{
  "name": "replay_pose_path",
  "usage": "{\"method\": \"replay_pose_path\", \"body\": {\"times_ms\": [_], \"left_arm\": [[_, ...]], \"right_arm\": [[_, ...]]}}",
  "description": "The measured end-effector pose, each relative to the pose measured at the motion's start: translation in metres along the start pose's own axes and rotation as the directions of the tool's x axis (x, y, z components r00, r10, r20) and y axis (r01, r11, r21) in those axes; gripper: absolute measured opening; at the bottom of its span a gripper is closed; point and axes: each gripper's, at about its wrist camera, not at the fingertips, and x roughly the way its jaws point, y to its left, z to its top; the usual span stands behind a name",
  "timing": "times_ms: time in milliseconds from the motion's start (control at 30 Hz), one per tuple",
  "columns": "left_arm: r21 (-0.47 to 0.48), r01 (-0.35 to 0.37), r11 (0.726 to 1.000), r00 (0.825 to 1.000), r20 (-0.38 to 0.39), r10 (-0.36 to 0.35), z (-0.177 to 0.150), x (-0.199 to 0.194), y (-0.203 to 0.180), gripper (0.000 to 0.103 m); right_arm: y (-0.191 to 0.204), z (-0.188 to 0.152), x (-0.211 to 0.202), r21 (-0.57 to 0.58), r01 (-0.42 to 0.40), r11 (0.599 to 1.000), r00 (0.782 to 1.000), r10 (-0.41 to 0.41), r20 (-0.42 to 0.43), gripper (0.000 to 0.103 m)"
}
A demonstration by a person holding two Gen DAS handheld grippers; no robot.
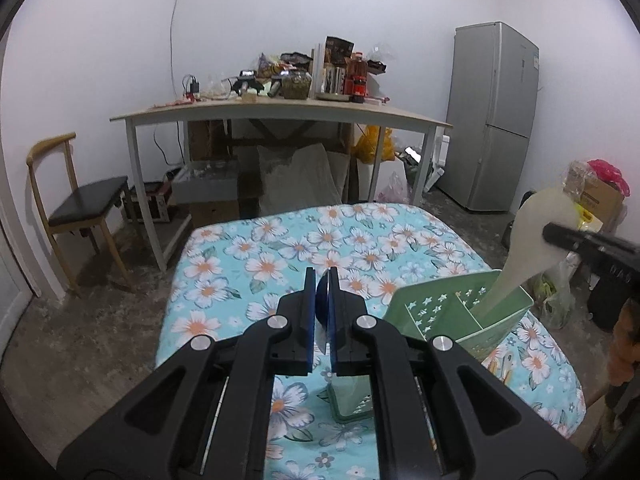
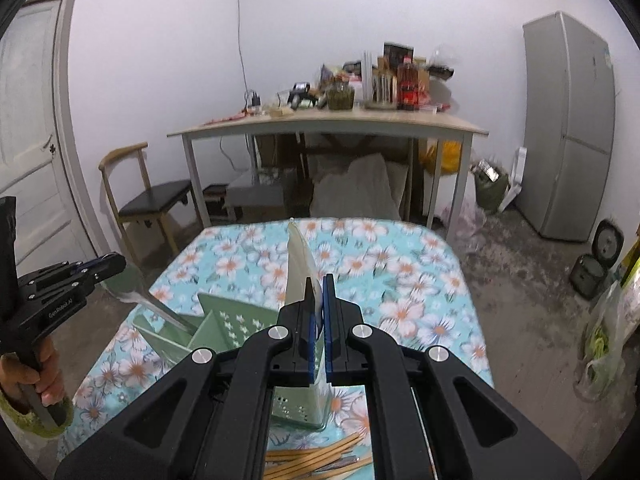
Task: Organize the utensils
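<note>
Left hand-held gripper [image 1: 321, 280] clamps a metal spoon [image 2: 154, 307], right hand-held gripper [image 2: 319, 285] clamps a white rice paddle [image 1: 524, 240]; both utensils stand in green caddy [image 1: 496, 322] on floral desk [image 1: 280, 240].

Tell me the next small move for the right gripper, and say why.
Probably open the right gripper and let go of the rice paddle. Its jaws are shut on the paddle's blade, and the handle already reaches down into a compartment of the green holder, so the paddle looks as good as placed.
</note>
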Motion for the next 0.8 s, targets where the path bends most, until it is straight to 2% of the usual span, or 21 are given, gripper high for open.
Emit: {"method": "replay_pose_path", "body": {"times_ms": [67, 100, 133, 200, 233, 267, 333, 367, 433, 633, 800], "left_arm": [[-0.013, 0.008, 1.000, 1.000, -0.003, -0.008, -0.002, 0.003, 0.001, 0.006], [-0.022, 0.018, 1.000, 1.000, -0.001, -0.018, -0.002, 0.004, 0.002, 0.011], [-0.030, 0.029, 0.999, 1.000, 0.000, -0.029, -0.002, 0.004, 0.004, 0.022], [-0.046, 0.037, 0.998, 0.999, 0.012, -0.036, -0.001, 0.002, 0.006, 0.037], [-0.051, 0.034, 0.998, 0.999, 0.020, -0.033, -0.001, 0.000, 0.005, 0.040], [-0.054, 0.031, 0.998, 0.999, 0.026, -0.030, -0.001, -0.002, 0.006, 0.042], [-0.065, 0.029, 0.997, 0.999, 0.032, -0.027, 0.000, -0.004, 0.008, 0.054], [-0.073, 0.031, 0.997, 0.999, 0.037, -0.028, 0.001, -0.005, 0.008, 0.056], [-0.083, 0.033, 0.996, 0.999, 0.045, -0.029, 0.001, -0.010, 0.009, 0.064], [-0.103, 0.039, 0.994, 0.997, 0.074, -0.031, -0.002, -0.032, 0.011, 0.080], [-0.141, 0.070, 0.987, 0.997, 0.048, -0.064, -0.015, -0.048, 0.017, 0.086]], "right_arm": [[0.000, -0.003, 0.006, 0.007, -0.008, 1.000, 1.000, 0.008, -0.019, 0.005], [0.000, -0.004, 0.008, 0.006, -0.014, 1.000, 0.999, 0.014, -0.030, 0.005], [0.001, -0.004, 0.009, 0.006, -0.014, 1.000, 0.999, 0.015, -0.034, 0.008], [0.000, -0.005, 0.009, 0.006, -0.015, 1.000, 0.999, 0.015, -0.036, 0.022], [0.000, -0.005, 0.008, 0.008, -0.011, 1.000, 0.999, 0.011, -0.032, 0.031], [0.000, -0.005, 0.006, 0.009, -0.008, 1.000, 1.000, 0.008, -0.026, 0.034], [-0.001, -0.005, 0.003, 0.015, -0.009, 1.000, 1.000, 0.009, -0.016, 0.038], [-0.002, -0.005, 0.000, 0.021, -0.011, 1.000, 1.000, 0.011, -0.009, 0.041], [-0.004, -0.004, -0.006, 0.031, -0.014, 0.999, 1.000, 0.014, 0.006, 0.042], [-0.013, -0.010, -0.032, 0.067, -0.002, 0.998, 0.999, -0.001, 0.045, 0.049], [-0.023, -0.026, -0.051, 0.102, 0.022, 0.994, 0.999, -0.026, 0.035, 0.055]]}}
